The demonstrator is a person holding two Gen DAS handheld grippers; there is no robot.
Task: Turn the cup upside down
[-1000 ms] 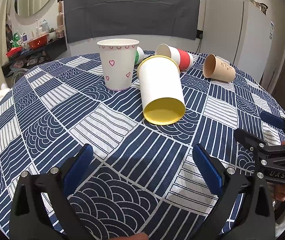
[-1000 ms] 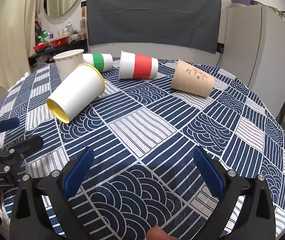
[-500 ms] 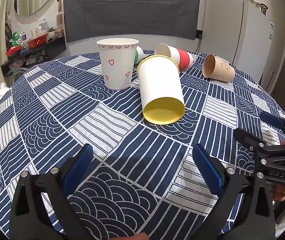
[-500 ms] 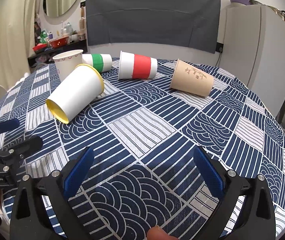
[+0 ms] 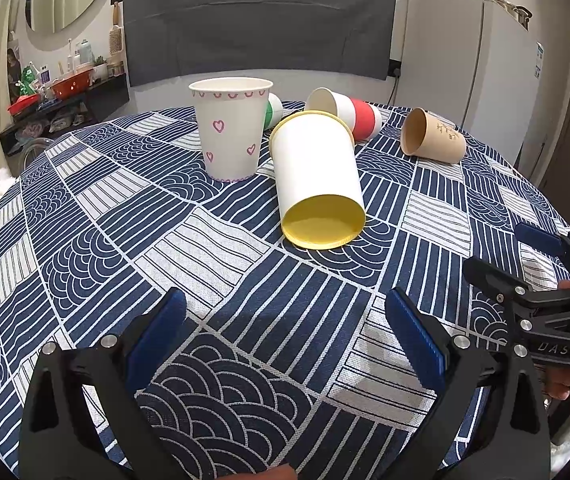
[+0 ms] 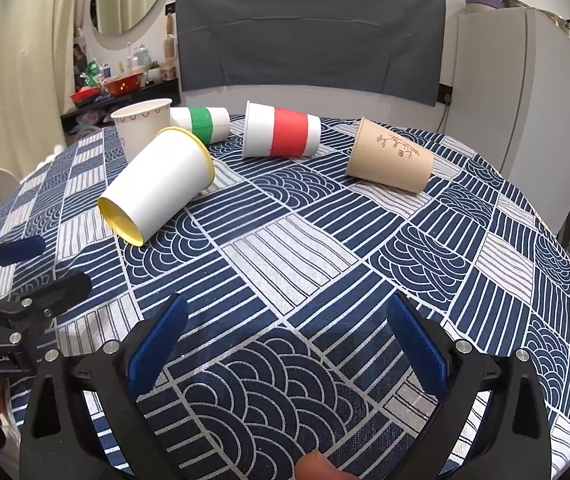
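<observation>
matt woven cloth over tabletop (image 5: 221, 240); smooth matt paper cups, yellow-rimmed cup (image 5: 317, 172), kraft brown cup (image 6: 389, 160); gripper pads (image 6: 157, 344) ribbed blue, black matt plastic frames

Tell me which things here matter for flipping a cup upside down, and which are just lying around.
For the job:
heart cup, the only one standing upright
left gripper, open
right gripper, open

Just lying around:
yellow-rimmed cup, on its side
red-banded cup
green-banded cup
brown cup
patterned tablecloth
</observation>
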